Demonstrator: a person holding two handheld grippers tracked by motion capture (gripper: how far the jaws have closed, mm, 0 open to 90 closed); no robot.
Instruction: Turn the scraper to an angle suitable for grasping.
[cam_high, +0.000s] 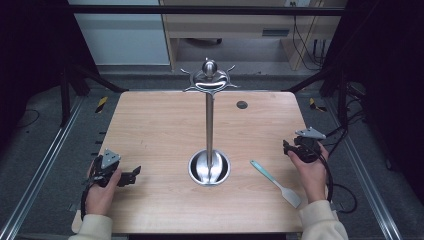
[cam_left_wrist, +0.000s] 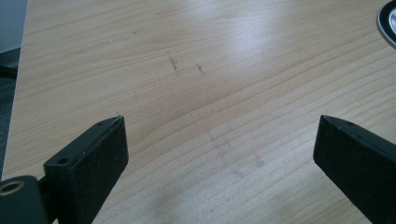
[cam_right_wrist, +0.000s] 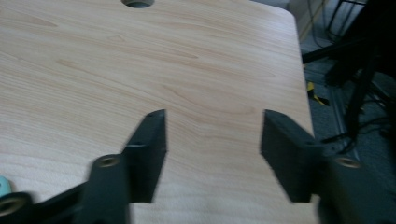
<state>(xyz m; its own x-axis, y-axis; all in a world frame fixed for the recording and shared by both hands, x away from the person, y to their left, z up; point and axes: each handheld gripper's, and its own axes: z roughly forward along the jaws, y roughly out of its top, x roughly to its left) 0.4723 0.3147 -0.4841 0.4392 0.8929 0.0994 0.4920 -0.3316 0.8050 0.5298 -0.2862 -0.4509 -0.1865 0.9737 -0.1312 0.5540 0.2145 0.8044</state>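
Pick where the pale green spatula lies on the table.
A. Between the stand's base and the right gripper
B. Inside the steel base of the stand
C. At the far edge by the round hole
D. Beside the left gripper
A: in the high view the spatula lies flat on the table, right of the stand and its base, near the right gripper.

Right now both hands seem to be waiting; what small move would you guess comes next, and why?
Probably the right gripper swings down toward the pale spatula lying flat beside that hand. Both grippers are open and hold nothing, and the metal stand with its hooks looks bare, so the spatula seems the only loose thing to pick up.
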